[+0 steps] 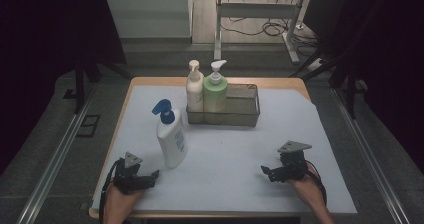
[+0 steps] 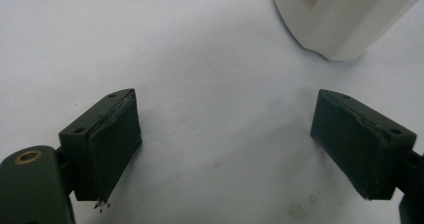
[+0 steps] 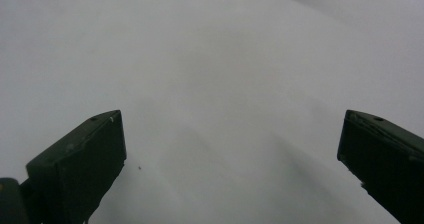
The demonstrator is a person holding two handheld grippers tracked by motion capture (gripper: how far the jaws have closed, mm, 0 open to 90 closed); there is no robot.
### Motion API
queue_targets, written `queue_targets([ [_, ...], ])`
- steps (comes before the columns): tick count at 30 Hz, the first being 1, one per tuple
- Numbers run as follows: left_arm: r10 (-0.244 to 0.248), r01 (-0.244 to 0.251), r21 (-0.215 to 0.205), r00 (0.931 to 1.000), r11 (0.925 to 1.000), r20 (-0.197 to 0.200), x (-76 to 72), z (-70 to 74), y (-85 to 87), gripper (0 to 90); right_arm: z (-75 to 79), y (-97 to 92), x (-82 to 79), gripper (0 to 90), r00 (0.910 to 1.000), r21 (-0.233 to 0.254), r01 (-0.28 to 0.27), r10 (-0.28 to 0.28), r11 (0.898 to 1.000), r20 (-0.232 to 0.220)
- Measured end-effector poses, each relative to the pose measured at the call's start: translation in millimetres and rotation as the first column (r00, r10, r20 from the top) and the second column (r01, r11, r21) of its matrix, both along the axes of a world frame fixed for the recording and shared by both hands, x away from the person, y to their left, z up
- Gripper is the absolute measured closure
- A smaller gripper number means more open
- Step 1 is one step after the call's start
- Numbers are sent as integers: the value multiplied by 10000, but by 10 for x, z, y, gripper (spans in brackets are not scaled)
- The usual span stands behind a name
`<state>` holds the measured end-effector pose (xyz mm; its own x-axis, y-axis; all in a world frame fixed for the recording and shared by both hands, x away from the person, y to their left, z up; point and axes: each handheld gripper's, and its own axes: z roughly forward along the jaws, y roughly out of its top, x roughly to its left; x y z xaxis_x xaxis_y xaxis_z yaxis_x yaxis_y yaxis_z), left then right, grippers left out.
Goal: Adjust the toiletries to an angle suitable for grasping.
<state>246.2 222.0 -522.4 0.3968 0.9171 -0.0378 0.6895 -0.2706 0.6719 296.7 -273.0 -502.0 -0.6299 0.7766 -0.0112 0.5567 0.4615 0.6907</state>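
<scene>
1. While both hands rest at the near edge of the table, the left gripper sits low on the white sheet, jaws spread wide and empty.
2. Just beside it stands a white lotion bottle with a blue pump, upright on the sheet; the left gripper view shows its base ahead, apart from the jaws.
3. Over at the other side, the right gripper lies on the sheet, jaws likewise wide apart, holding nothing.
4. Farther back, a metal basket holds a cream pump bottle and a green pump bottle, side by side at its left end.
</scene>
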Motion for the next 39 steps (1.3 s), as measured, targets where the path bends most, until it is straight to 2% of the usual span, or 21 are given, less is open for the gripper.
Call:
queue_targets([
  [7,58,-58,-130,10000,9999,-7,0,12,30,162,-176,-38,16,0,9992,-92,122,-126,9999,-368],
  [9,69,-69,-115,10000,9999,22,0,15,33,173,-191,-49,3,0,9996,105,188,-185,9998,-227],
  [18,92,-90,-166,9998,9998,148,48,31,31,289,-201,-49,-3,0,9998,97,163,-162,9998,-128],
  [28,-559,565,-207,9980,9982,301,191,104,-112,536,-204,-51,-4,0,9998,111,168,-167,9998,-113],
  [32,-884,879,201,9958,9959,250,292,123,-168,630,-204,-50,-4,0,9998,113,174,-173,9998,-108],
  [36,-988,993,-185,9948,9949,259,398,126,-197,758,-204,-50,-5,0,9998,117,176,-175,9998,-111],
  [39,-1131,1146,-433,9930,9925,346,446,131,-216,811,-205,-51,-5,0,9998,117,172,-171,9998,-105],
])
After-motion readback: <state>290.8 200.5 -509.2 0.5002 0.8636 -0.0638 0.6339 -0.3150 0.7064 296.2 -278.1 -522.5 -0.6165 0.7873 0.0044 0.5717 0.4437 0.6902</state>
